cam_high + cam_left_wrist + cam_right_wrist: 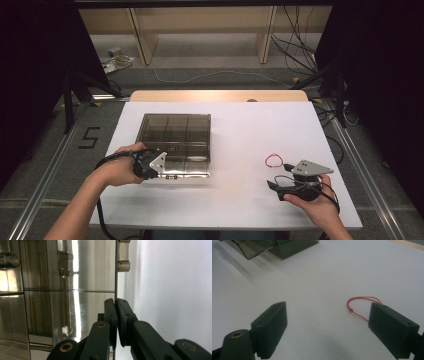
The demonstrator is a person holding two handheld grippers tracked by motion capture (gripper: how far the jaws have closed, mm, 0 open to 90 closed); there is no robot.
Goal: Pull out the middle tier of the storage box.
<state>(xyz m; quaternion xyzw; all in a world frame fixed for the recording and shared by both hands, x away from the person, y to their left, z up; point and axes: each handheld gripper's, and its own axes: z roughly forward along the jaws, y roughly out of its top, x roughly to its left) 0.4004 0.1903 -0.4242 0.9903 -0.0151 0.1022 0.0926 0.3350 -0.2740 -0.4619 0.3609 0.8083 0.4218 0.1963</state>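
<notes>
- Left tongs (115, 305) pinch the front edge of the lid of the smoky clear plastic compartment box (175, 134); lid barely lifted, opening just started.
- Right tongs (327, 322) spread wide, idle; red string loop (362, 303) just ahead, untouched, likely still to be put inside.

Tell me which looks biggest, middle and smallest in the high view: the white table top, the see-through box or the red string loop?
1. White table top, by far the largest.
2. See-through box, with compartments, on the table's left half.
3. Red string loop, tiny, near the right gripper.
None look alike, so the order is sure.
</notes>
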